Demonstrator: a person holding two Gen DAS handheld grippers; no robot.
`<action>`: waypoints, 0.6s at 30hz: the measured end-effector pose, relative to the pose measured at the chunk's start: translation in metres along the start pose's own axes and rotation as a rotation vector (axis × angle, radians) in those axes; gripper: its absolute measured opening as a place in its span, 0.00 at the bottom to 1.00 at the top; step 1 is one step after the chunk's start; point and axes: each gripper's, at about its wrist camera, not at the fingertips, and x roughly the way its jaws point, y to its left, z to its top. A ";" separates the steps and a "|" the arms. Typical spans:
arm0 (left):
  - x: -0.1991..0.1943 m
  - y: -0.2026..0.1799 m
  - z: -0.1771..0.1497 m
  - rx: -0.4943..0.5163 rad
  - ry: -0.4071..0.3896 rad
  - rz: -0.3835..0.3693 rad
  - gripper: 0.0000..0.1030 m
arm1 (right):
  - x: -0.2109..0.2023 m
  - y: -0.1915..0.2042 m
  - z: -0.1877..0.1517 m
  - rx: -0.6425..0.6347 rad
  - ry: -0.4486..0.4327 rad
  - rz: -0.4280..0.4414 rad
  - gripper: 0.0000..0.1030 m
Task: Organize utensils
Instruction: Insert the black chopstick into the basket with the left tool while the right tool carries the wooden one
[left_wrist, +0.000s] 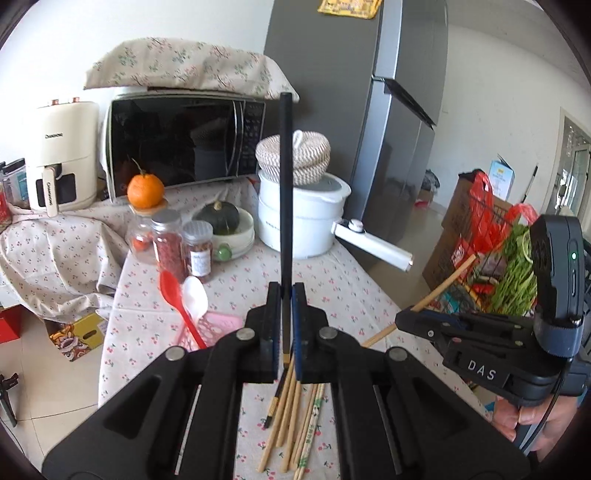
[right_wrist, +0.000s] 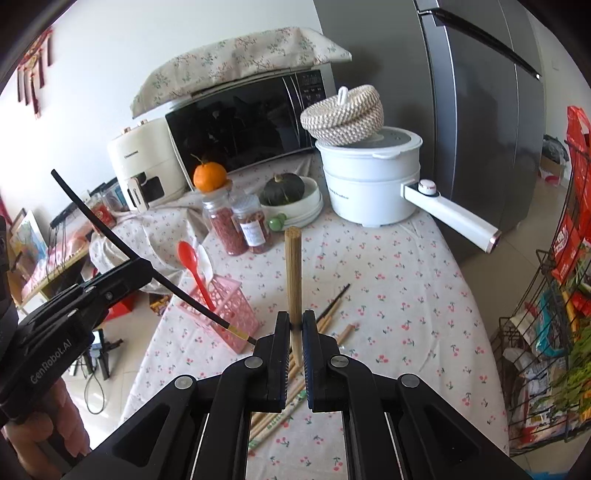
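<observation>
My left gripper is shut on a black chopstick that stands upright above the table; the same gripper and black chopstick show at the left of the right wrist view. My right gripper is shut on a wooden chopstick, held upright; it also shows in the left wrist view with the wooden chopstick. Several loose chopsticks lie on the tablecloth below both grippers. A pink utensil basket holds a red spoon and a white spoon.
Behind stand spice jars with an orange on top, a bowl with a green squash, a white pot with a woven basket, a microwave, an air fryer and a fridge. A wire rack stands right.
</observation>
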 end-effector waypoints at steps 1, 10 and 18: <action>-0.004 0.004 0.003 -0.003 -0.023 0.015 0.06 | -0.002 0.003 0.003 0.000 -0.017 0.008 0.07; -0.008 0.041 0.012 -0.077 -0.081 0.088 0.06 | -0.003 0.028 0.025 0.030 -0.101 0.076 0.07; 0.018 0.066 0.005 -0.135 -0.012 0.133 0.06 | 0.000 0.044 0.035 0.069 -0.162 0.129 0.07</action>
